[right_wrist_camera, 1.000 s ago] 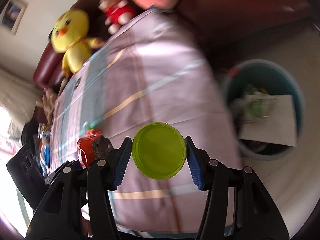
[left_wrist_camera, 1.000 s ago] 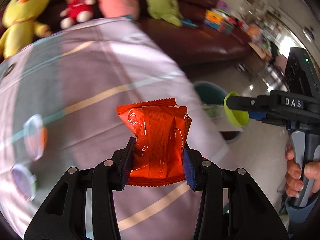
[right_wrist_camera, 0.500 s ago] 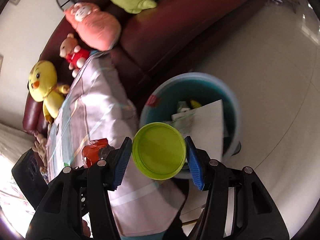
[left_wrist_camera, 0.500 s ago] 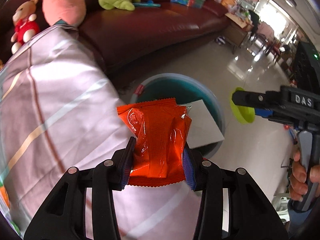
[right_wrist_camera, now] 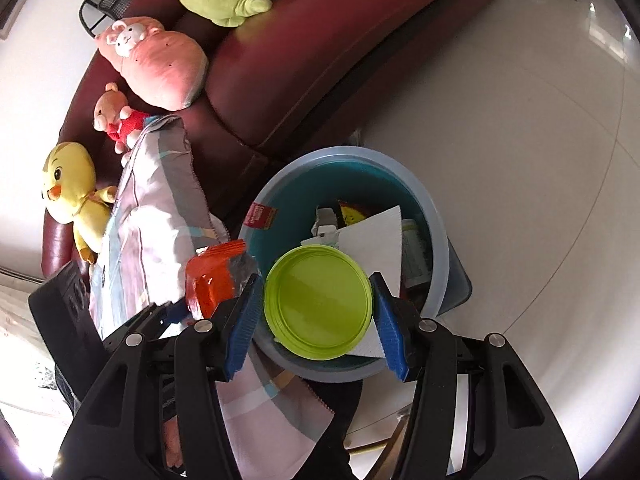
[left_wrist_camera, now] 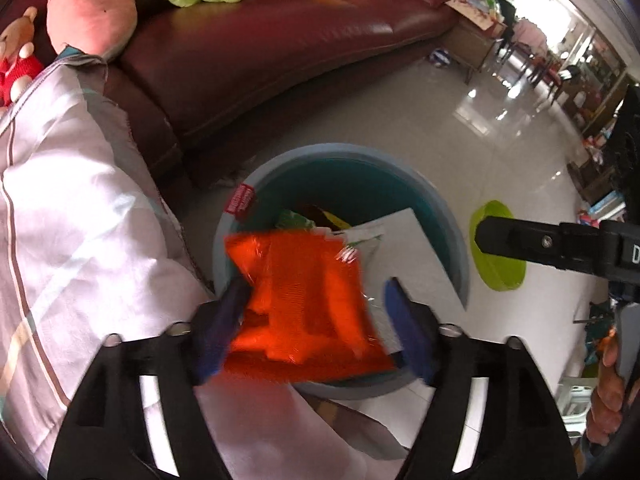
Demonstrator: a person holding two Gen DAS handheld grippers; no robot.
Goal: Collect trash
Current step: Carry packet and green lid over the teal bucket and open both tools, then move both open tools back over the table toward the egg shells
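An orange snack packet hangs blurred between the fingers of my left gripper, whose jaws are opening. The right pad stands clear of the packet and the grip looks loose. Straight below is a round teal bin holding a white sheet and other wrappers. My right gripper is shut on a lime-green round lid above the bin's near rim. The right wrist view also shows the packet at left. The lid shows at the right of the left wrist view.
A striped pale cloth hangs down beside the bin on the left. A maroon sofa with plush toys curves behind it. Glossy floor spreads to the right of the bin. A hand grips the right handle.
Both grippers have swung from over the cloth to above the bin. The left jaws have spread and the orange packet has come loose and blurred. The green lid stays clamped.
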